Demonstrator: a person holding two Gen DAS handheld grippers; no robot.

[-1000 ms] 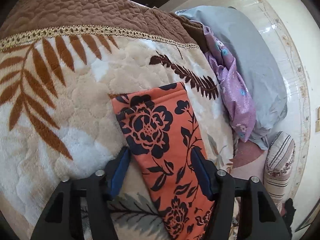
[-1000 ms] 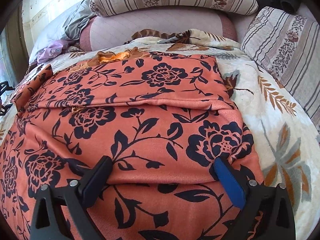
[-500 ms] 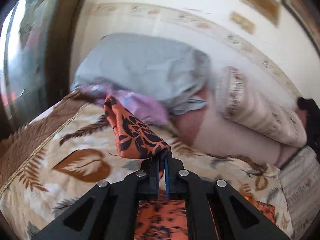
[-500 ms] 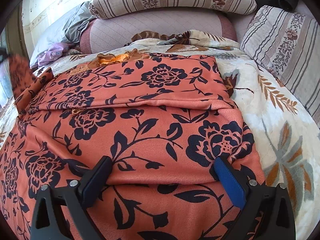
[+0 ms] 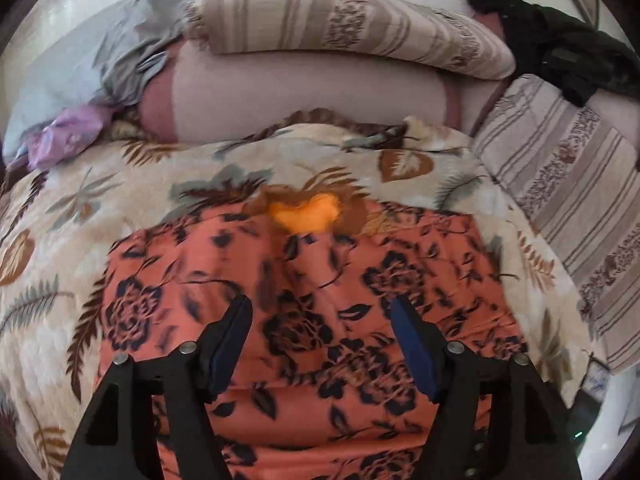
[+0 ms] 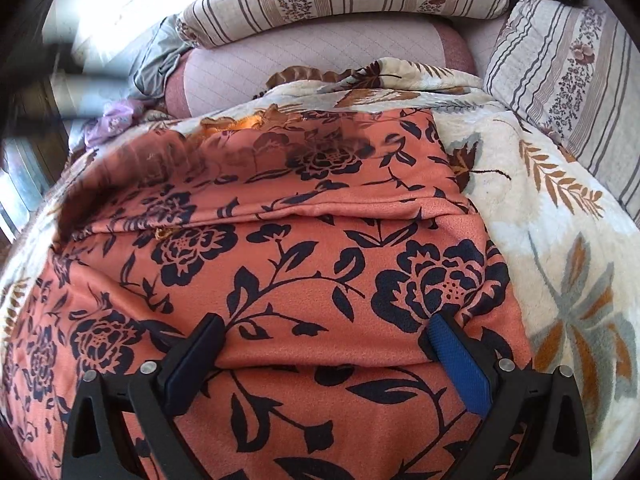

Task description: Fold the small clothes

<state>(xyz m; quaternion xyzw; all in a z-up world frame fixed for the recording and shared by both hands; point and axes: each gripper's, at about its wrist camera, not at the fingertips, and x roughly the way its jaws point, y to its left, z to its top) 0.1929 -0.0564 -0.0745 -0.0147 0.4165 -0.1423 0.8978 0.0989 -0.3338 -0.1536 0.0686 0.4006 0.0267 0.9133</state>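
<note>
An orange garment with dark navy flowers (image 5: 320, 280) lies spread on a leaf-patterned blanket (image 5: 72, 208). Its orange neck trim (image 5: 304, 212) shows at the far edge. My left gripper (image 5: 320, 312) is open and empty, hovering over the middle of the garment. In the right wrist view the garment (image 6: 300, 248) has a folded layer across its far half. My right gripper (image 6: 326, 332) is open, its fingers resting on or just above the near part of the cloth, holding nothing.
Striped pillows (image 5: 352, 24) and a pink bolster (image 5: 304, 92) lie at the bed's head. Another striped pillow (image 6: 568, 64) sits at the right. Grey and purple clothes (image 5: 76, 80) are piled at the far left. Dark clothing (image 5: 560, 52) lies at the far right.
My left gripper closed on the garment's sleeve end, lifted and carried it over the garment, then let go and opened. My right gripper stayed in place, open.
</note>
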